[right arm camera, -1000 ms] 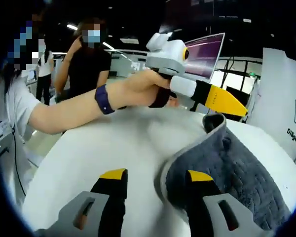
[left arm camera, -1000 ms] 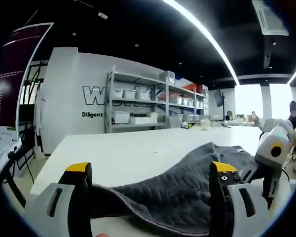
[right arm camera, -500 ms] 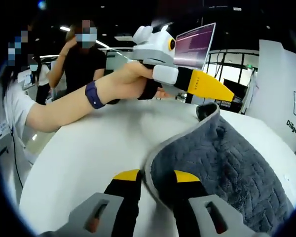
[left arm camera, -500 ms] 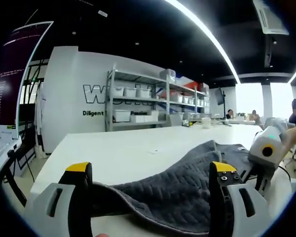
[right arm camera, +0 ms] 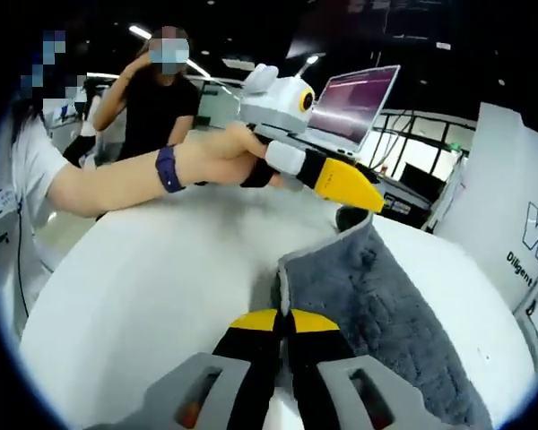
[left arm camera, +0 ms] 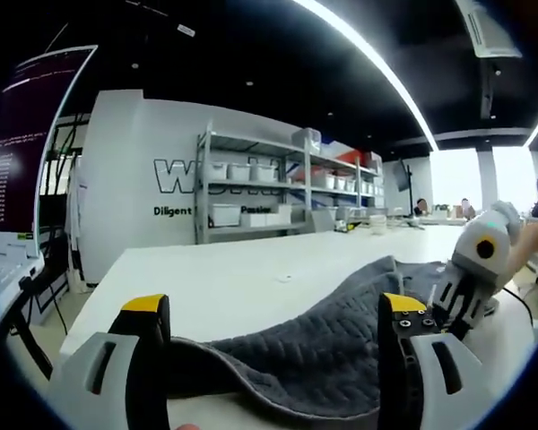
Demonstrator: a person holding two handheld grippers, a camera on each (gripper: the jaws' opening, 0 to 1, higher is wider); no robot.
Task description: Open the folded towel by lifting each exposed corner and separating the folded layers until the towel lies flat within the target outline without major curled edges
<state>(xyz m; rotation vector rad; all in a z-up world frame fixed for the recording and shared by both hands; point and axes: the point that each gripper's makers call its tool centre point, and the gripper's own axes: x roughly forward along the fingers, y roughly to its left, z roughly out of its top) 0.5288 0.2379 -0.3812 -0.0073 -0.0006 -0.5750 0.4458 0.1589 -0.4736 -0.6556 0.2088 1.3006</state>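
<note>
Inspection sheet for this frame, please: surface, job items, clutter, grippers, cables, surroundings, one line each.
Surface: white table, bare around the cloth.
Job's things: grey quilted towel, partly raised off the table, not flat; target outline not made out.
Clutter: nothing seen near the towel; small items on the table's far end, too small to name.
Grippers: right gripper shut on the towel's edge; left gripper straddles the towel with its jaws wide apart, but in the right gripper view its yellow tip meets a raised towel corner.
Cables: dark cables hang under the laptop.
Surroundings: shelving with bins, lettered wall, people standing behind.
</note>
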